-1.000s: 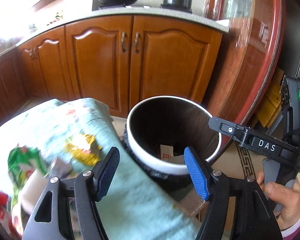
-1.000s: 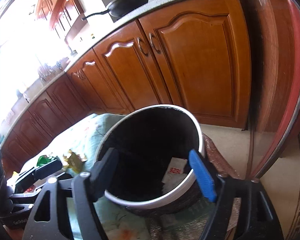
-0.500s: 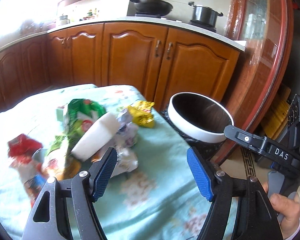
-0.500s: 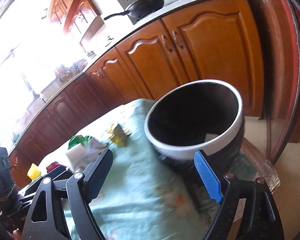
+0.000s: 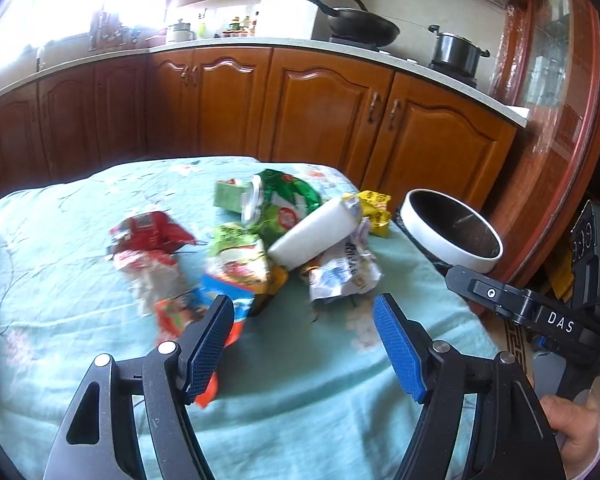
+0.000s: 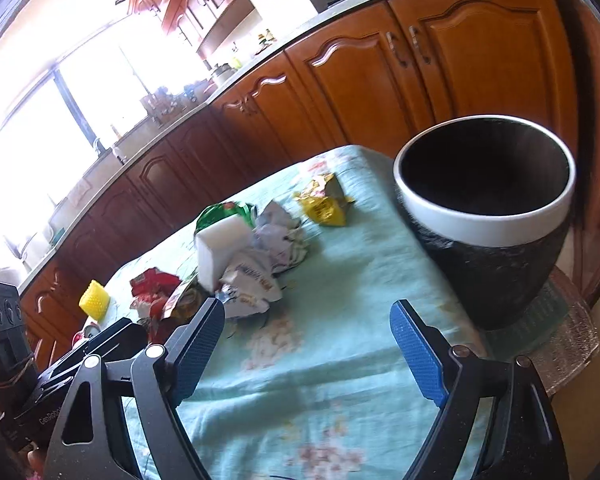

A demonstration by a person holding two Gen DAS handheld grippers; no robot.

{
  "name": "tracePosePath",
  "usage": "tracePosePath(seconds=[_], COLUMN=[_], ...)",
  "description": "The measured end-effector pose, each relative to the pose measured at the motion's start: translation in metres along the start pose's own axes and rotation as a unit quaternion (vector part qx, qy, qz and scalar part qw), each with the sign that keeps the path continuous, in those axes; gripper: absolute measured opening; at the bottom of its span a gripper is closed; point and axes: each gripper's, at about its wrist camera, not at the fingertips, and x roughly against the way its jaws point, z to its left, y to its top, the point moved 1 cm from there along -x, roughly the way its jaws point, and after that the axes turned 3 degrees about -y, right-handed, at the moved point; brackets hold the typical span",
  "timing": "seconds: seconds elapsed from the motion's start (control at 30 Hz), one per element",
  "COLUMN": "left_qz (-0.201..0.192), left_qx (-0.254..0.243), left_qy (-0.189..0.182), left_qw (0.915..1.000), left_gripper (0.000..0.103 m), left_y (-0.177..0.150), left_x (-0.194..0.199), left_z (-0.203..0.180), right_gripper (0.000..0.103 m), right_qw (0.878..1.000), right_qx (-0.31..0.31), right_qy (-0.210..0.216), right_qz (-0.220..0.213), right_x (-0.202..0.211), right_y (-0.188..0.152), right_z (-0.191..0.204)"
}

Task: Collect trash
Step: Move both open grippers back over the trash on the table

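Two grippers hung over a table draped in a pale green cloth (image 5: pixel 80 280), both with jaws apart and nothing between the blue pads. Ahead of the left gripper (image 5: pixel 304 344) lay the trash, heaped in a loose pile: a white block (image 5: pixel 312 236) leaning across the middle, a crumpled silver wrapper (image 5: pixel 340 276) just past the right pad, a red wrapper (image 5: pixel 148 240) further to the left, a green bag (image 5: pixel 288 196) behind the block, and a yellow wrapper (image 5: pixel 376 208) at the far right edge of the heap. An orange-and-blue packet (image 5: pixel 188 312) lay partly hidden behind the left pad. The bin (image 5: pixel 452 232), black with a white rim, stood off to the right beyond the table's edge. From the right gripper (image 6: pixel 308 344) the same pile sat ahead and to the left, the bin (image 6: pixel 488 220) ahead to the right, upright beside the cloth. The right gripper's jaws had been widening within the last second.
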Motion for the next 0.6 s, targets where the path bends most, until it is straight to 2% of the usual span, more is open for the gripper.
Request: tracePosePath(seconds=[0.27,0.6], left_qz=[0.003,0.031], left_qx=[0.037,0.053], left_qy=[0.029,0.053], left_qw=[0.9989,0.9967], left_gripper=[0.072,0.072], left_y=[-0.011,-0.009], left_x=[0.025,0.014], left_z=[0.034,0.055], right_gripper=[0.086,0.086], right_qw=[0.999,0.997], right_qx=[0.036,0.067], right_qy=[0.008,0.007], right_qz=[0.009,0.028], right_x=[-0.017,-0.049], right_y=[0.002,0.004], right_z=[0.030,0.046])
